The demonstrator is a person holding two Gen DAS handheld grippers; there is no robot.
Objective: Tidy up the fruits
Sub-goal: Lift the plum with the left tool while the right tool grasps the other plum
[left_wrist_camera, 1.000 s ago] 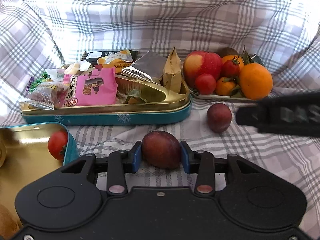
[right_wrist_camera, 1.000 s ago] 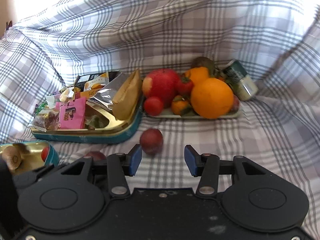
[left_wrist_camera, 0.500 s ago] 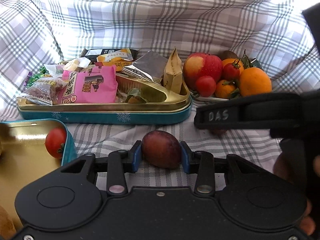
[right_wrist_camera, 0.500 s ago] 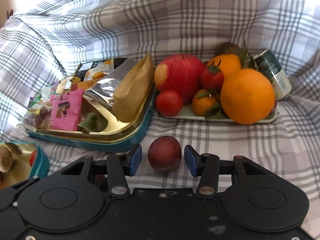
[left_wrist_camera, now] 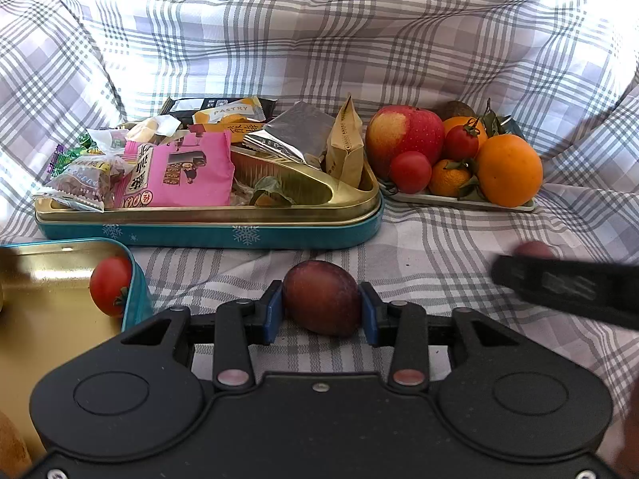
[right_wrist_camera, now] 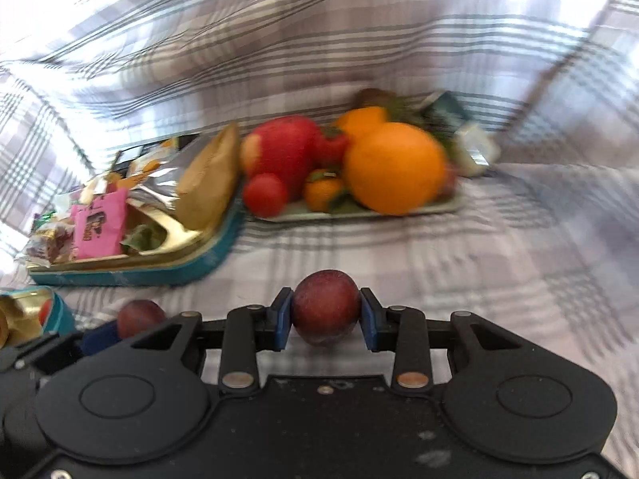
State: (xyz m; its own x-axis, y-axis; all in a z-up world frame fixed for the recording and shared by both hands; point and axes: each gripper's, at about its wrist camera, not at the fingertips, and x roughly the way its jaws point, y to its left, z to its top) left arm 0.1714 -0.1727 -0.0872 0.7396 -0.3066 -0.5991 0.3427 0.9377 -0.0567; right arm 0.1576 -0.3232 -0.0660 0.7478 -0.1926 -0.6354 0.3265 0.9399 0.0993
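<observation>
My right claw clamps one plum and my left claw another plum, both in front of the fruit tray, ready for sorting.

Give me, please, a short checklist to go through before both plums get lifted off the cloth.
1. Right gripper shut on its plum: ok.
2. Left gripper pads against its plum: ok.
3. Room in the small tin beside the cherry tomato: ok.
4. The two grippers apart: ok, right one at the left view's edge.
5. Plums off the cloth: cannot tell.
</observation>
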